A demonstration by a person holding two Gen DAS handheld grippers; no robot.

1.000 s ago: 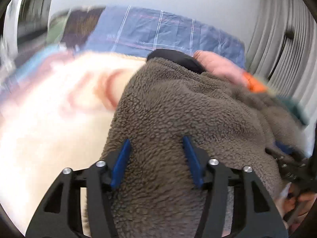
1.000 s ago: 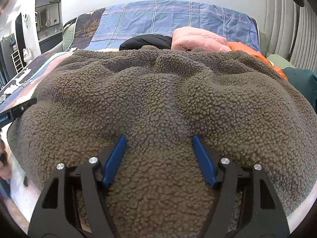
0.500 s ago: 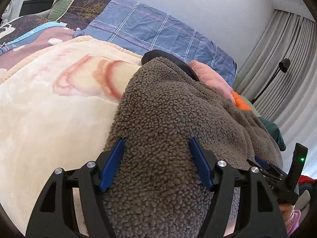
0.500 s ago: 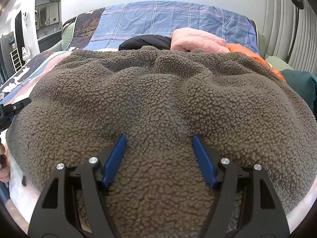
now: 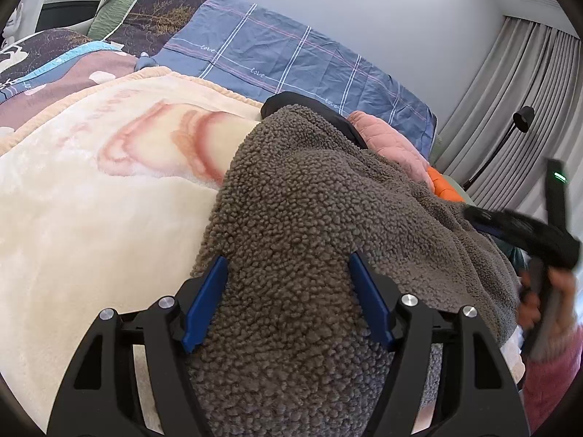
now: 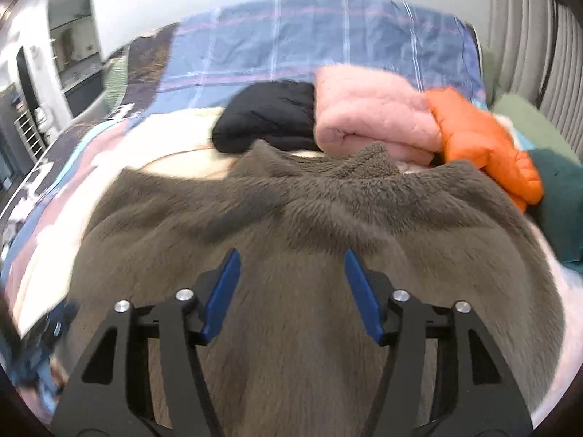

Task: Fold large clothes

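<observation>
A big grey-brown sherpa fleece garment [image 5: 320, 225] lies spread over a cream plush blanket with a pink pattern [image 5: 91, 196] on the bed, filling the lower centre of both wrist views. The left gripper [image 5: 288, 284] sits low in its frame with its blue-padded fingers [image 5: 206, 298] spread apart, the fleece bulging up between them. The right gripper [image 6: 291, 280] likewise has its fingers wide apart over the fleece [image 6: 309, 225], which looks blurred here. In the left view the right gripper [image 5: 524, 233] shows smeared at the right edge, with the person's hand [image 5: 543, 298] below it. Beyond the fleece, across the upper middle of the right view, sit a folded black garment [image 6: 266, 116], a folded pink fluffy garment [image 6: 368, 113] and an orange quilted jacket [image 6: 481, 138], side by side before a blue checked pillow [image 6: 328, 32].
</observation>
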